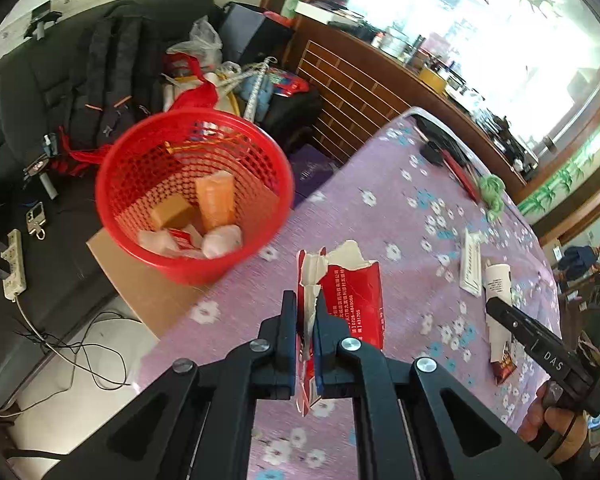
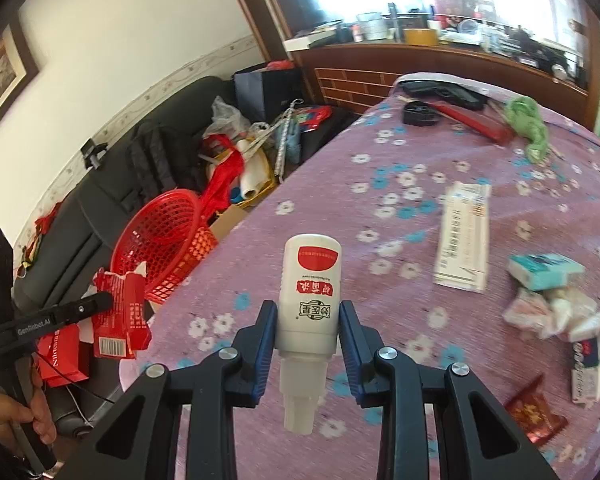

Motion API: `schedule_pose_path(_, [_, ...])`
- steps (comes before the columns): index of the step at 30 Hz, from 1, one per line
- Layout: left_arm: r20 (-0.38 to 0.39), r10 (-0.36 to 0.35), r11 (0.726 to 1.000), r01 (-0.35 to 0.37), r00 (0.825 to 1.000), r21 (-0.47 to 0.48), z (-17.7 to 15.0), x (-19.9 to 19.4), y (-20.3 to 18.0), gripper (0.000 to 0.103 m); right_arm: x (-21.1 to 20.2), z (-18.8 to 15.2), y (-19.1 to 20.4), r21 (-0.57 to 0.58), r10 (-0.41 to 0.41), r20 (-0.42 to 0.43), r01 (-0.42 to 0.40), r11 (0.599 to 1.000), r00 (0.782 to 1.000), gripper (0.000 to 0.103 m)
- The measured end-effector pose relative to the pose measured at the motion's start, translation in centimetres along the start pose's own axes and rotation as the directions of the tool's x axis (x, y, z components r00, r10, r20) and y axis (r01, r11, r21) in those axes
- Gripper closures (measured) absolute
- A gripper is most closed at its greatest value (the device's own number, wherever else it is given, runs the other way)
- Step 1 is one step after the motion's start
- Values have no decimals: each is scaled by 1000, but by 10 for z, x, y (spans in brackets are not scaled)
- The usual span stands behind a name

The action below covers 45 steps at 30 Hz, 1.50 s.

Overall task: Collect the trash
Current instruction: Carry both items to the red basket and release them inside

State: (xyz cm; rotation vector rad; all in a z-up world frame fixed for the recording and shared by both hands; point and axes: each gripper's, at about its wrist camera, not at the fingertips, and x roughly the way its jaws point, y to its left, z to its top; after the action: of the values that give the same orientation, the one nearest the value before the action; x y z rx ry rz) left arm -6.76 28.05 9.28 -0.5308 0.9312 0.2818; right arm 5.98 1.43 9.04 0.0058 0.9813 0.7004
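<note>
2 grippers (image 1: 303, 320) (image 2: 307, 320) (both loaded)

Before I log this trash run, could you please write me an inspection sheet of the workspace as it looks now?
Surface: table with purple flowered cloth.
Job's things: red basket beside the table, already holding wrappers; torn red carton; white bottle.
Clutter: long white box, teal pack, crumpled wrappers, red packet, green yarn, all on the cloth.
Grippers: left tongs shut on the carton; right tongs shut on the bottle.
Cables: power strip and loose cords on the floor.
Surroundings: dark sofa piled with bags; wooden sill under a bright window.
</note>
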Motion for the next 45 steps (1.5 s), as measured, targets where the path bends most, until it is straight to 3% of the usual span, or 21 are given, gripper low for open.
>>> schedule_pose_path(27, [37, 64, 996, -61, 997, -70, 71, 8, 100, 97, 79, 49, 140, -158, 120, -39, -124, 980, 992, 71])
schedule_pose_path(45, [-23, 95, 994, -96, 995, -58, 109, 53, 137, 97, 146, 62, 184, -121, 172, -103, -184, 975, 980, 71])
